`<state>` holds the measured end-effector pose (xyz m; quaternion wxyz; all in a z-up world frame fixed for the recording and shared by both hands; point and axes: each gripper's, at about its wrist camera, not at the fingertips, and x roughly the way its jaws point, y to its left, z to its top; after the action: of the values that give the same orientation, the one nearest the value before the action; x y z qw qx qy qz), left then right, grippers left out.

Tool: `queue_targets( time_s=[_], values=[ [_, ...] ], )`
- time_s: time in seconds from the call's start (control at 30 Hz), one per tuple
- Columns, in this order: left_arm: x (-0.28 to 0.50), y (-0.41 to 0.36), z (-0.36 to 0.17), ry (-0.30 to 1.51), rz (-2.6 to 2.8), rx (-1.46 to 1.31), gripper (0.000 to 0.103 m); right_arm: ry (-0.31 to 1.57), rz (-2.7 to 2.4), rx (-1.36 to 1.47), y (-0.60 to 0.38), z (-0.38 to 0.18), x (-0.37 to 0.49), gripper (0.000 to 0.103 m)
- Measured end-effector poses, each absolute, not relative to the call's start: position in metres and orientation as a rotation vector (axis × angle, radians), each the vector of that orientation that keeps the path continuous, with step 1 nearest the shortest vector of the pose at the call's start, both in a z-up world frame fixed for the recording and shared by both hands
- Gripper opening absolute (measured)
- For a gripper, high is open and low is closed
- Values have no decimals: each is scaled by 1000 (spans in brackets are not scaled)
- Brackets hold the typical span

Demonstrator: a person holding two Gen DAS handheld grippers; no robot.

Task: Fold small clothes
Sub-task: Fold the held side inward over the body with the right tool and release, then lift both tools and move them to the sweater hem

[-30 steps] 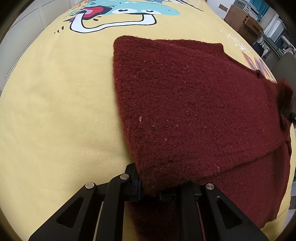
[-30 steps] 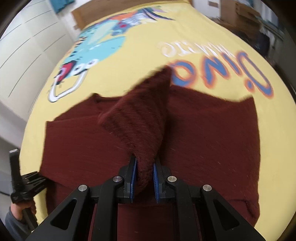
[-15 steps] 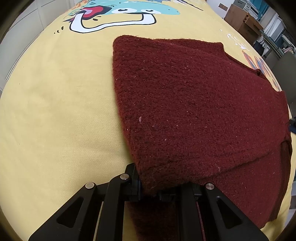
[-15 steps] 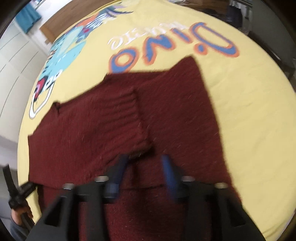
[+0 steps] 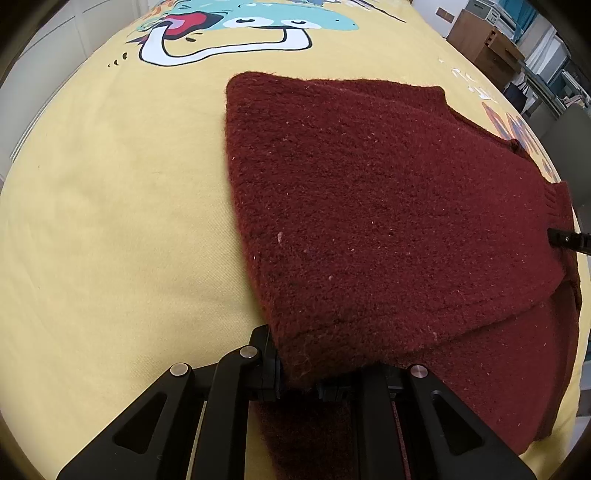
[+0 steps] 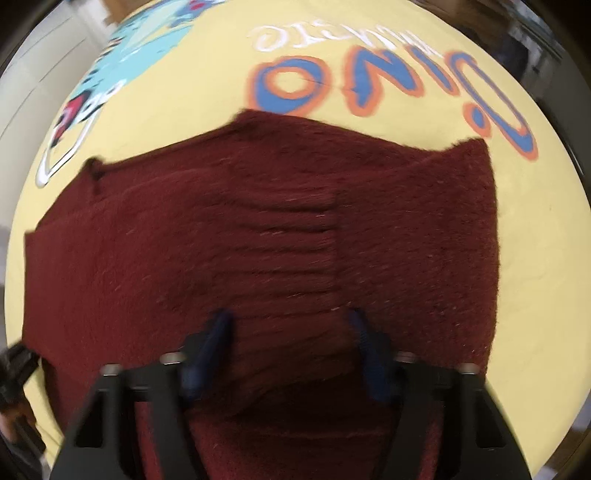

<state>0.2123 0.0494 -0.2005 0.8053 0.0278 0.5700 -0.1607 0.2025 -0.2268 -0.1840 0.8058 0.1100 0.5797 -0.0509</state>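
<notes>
A dark red knitted sweater (image 5: 369, 206) lies partly folded on a yellow bedsheet (image 5: 110, 221). My left gripper (image 5: 295, 384) is shut on the sweater's near folded edge, and the cloth hides its fingertips. In the right wrist view the sweater (image 6: 147, 258) fills the middle, with a ribbed sleeve cuff (image 6: 295, 240) lying flat across it. My right gripper (image 6: 286, 332) hovers just above the cloth with its jaws apart and closing. The blurred blue pads (image 6: 218, 332) do not press on the cloth. A black tip of the right gripper (image 5: 565, 240) shows at the right edge of the left wrist view.
The sheet (image 6: 535, 258) carries a dinosaur cartoon (image 5: 251, 26) and blue-and-orange lettering (image 6: 369, 85). Wooden furniture (image 5: 487, 48) and shelves stand beyond the bed's far right. The left gripper (image 6: 14, 365) and a hand (image 6: 11, 417) show at the left edge of the right wrist view.
My right gripper let go of the sleeve it held raised and opened. The sleeve now lies flat on the sweater and the gripper has come lower. My left gripper kept still.
</notes>
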Motion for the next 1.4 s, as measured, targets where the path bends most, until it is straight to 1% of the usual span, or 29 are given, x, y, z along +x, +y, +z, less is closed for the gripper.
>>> queue_targets(
  time_s=[0.03, 0.1, 0.3, 0.4, 0.5, 0.6, 0.67, 0.7, 0.73, 0.77, 0.8, 0.83, 0.87, 0.9, 0.93, 1.0, 1.07, 1.1, 1.13, 1.17, 1.3, 1.4],
  values=[
    [207, 50, -198, 1218, -345, 62, 11, 1234, -82, 256, -226, -180, 199, 12],
    [204, 51, -192, 1208, -354, 66, 11, 1211, -54, 316, -231, -175, 194, 12],
    [204, 49, -190, 1220, -375, 66, 11, 1112, -132, 275, -255, -149, 171, 11],
    [206, 44, -200, 1232, -360, 74, 11, 1146, -142, 290, -262, -160, 170, 11],
    [217, 50, -199, 1239, -346, 60, 12, 1179, -161, 244, -258, -178, 173, 12],
    [215, 44, -195, 1219, -333, 114, 13, 1180, -177, 239, -255, -183, 177, 14],
    [212, 41, -192, 1195, -319, 140, 13, 1181, -188, 201, -250, -182, 178, 18],
    [211, 39, -190, 1187, -314, 150, 14, 1178, -196, 175, -247, -181, 178, 26],
    [210, 36, -189, 1180, -307, 160, 16, 1174, -208, 147, -245, -181, 177, 38],
    [209, 35, -187, 1178, -290, 174, 22, 1170, -231, 108, -243, -181, 176, 43],
    [209, 33, -185, 1179, -263, 190, 41, 1166, -242, 91, -243, -180, 175, 51],
    [209, 33, -183, 1178, -249, 197, 57, 1159, -248, 86, -244, -179, 171, 59],
    [209, 33, -181, 1201, -195, 184, 94, 1150, -254, 92, -246, -176, 168, 65],
    [209, 34, -179, 1203, -198, 182, 102, 1141, -257, 99, -248, -172, 165, 77],
    [208, 36, -175, 1199, -207, 176, 102, 1123, -261, 100, -249, -167, 162, 82],
    [207, 40, -166, 1198, -210, 186, 102, 1055, -267, 78, -249, -153, 153, 82],
    [201, 47, -149, 1157, -212, 191, 102, 1008, -265, 50, -247, -141, 145, 86],
    [198, 50, -140, 1129, -218, 185, 102, 987, -255, 45, -246, -134, 140, 91],
    [195, 52, -129, 1100, -225, 176, 102, 973, -243, 45, -244, -128, 137, 101],
    [193, 53, -121, 1078, -231, 170, 102, 957, -228, 41, -240, -123, 134, 103],
    [190, 43, -85, 960, -299, 110, 102, 887, -178, -2, -211, -105, 124, 103],
    [195, 4, -82, 938, -352, 80, 102, 845, -144, -11, -183, -102, 123, 103]
  ],
)
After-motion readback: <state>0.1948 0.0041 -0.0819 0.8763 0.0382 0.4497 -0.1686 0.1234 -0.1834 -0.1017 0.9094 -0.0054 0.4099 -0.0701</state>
